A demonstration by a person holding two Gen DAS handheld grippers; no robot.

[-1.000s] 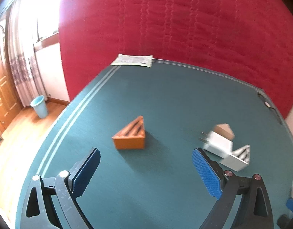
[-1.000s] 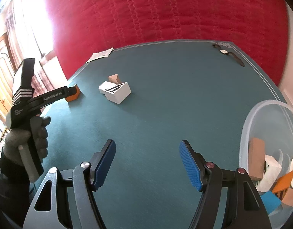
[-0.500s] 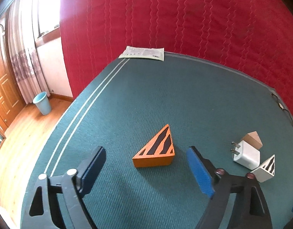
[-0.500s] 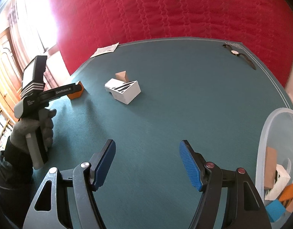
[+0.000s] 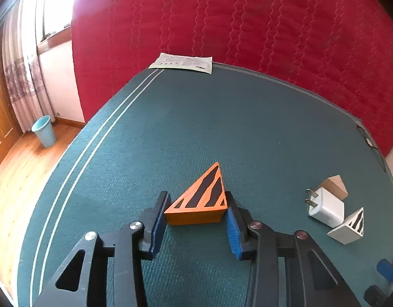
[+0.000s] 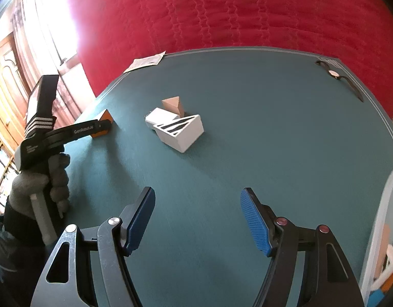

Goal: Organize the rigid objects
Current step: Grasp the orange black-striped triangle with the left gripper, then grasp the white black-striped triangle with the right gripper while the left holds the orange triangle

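Closing my left tongs (image 5: 195, 217) on the orange wedge (image 5: 199, 203), I have it sitting flat on the green table cover (image 5: 222, 128) with a blue pad (image 5: 158, 226) against its left corner and the other against its right corner, so the jaws are drawing in with the wedge between them and look to be pressing on it. The step in hand, as I judge it, is the pick-up of this one piece. My right tongs (image 6: 197, 218) hang spread over bare cloth with nothing between them, nearer me and to the right of the remaining pile. That pile lies to the right of the wedge: a white wedge with black stripes (image 6: 182, 133), a white plug adapter (image 5: 325, 208) touching it, and a tan block (image 6: 173, 105) just behind. At the right edge of the right view is the rim of a clear bin (image 6: 382, 220) with pieces already inside, which I take to be the goal. Next I need a firm pinch before lifting, since the grip sits on the tapering corners and could slip, then a carry rightward across the table to the bin, passing clear of the pile.
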